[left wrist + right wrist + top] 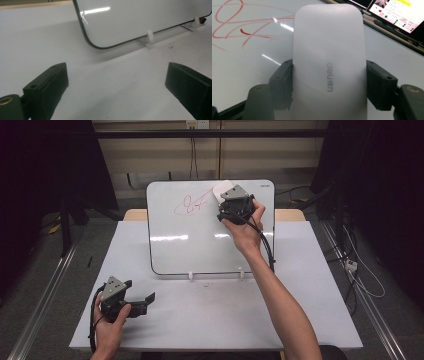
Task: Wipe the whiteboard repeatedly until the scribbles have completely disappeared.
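A white whiteboard stands tilted on small white feet at the middle of the table. A red scribble runs across its upper part. My right gripper is up at the board's top, just right of the scribble, shut on a white eraser. The eraser lies flat against the board, its upper edge beside the red lines. My left gripper rests low at the table's front left, open, with nothing between its fingers. It faces the board's lower left corner.
The white table spreads in front of the board. A lit screen shows past the board's top edge in the right gripper view. Cables lie on the floor to the right. Metal rails run along both sides.
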The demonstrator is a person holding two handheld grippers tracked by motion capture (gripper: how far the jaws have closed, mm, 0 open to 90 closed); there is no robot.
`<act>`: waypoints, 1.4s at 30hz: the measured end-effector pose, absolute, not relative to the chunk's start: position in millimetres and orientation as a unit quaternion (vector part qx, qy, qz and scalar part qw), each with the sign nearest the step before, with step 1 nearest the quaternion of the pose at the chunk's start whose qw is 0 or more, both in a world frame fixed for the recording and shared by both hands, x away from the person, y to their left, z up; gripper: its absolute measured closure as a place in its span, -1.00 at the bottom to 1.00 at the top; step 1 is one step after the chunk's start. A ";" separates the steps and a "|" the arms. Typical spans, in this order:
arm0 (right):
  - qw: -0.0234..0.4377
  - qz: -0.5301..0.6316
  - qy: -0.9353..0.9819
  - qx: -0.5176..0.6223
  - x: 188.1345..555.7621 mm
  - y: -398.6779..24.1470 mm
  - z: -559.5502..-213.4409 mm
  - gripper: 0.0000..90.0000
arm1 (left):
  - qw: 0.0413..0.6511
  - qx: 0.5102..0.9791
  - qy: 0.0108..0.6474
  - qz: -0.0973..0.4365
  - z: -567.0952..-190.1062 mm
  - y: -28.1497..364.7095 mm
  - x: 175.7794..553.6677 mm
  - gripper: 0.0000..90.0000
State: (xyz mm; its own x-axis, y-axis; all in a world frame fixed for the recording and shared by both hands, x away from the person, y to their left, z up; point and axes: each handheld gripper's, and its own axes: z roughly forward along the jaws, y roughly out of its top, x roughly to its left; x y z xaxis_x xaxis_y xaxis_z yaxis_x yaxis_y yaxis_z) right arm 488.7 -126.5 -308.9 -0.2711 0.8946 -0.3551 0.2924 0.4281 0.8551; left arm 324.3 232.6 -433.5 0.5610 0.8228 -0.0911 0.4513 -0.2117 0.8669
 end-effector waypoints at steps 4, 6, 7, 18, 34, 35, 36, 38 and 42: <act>0.443 0.345 0.716 0.414 488.2 -124.1 -310.4 -0.30 | 0.463 0.752 0.424 0.200 -433.5 232.6 324.6 -0.89; 0.443 0.345 0.717 0.413 487.8 -121.8 -310.9 -0.30 | 0.464 0.752 0.424 0.199 -433.9 232.0 324.6 -0.89; 0.443 0.346 0.718 0.410 487.6 -120.5 -311.2 -0.30 | 0.463 0.753 0.422 0.201 -433.7 232.2 324.7 -0.89; 0.443 0.346 0.726 0.397 485.6 -104.3 -316.5 -0.30 | 0.463 0.753 0.423 0.200 -433.4 232.3 324.4 -0.89; 0.441 0.342 0.744 0.368 480.7 -78.5 -326.3 -0.30 | 0.463 0.753 0.422 0.201 -433.2 232.4 324.1 -0.89; 0.440 0.341 0.745 0.367 480.0 -76.0 -327.3 -0.30 | 0.463 0.753 0.423 0.201 -433.2 232.4 324.0 -0.89; 0.440 0.340 0.748 0.363 479.5 -73.9 -327.8 -0.30 | 0.463 0.753 0.423 0.201 -433.2 232.6 323.9 -0.89; 0.440 0.337 0.751 0.358 478.3 -70.0 -328.8 -0.30 | 0.463 0.753 0.423 0.201 -433.2 232.9 323.9 -0.89; 0.439 0.336 0.757 0.349 476.3 -62.4 -332.3 -0.30 | 0.463 0.753 0.422 0.201 -433.1 232.7 323.8 -0.89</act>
State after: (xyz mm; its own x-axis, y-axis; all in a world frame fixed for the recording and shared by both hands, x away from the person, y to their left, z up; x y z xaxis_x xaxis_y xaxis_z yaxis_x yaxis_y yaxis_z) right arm 476.3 -62.4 -332.3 -0.3716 0.8229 -0.4297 0.2328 0.5307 0.8150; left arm 323.8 232.7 -433.1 0.5624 0.8221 -0.0883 0.4494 -0.2143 0.8672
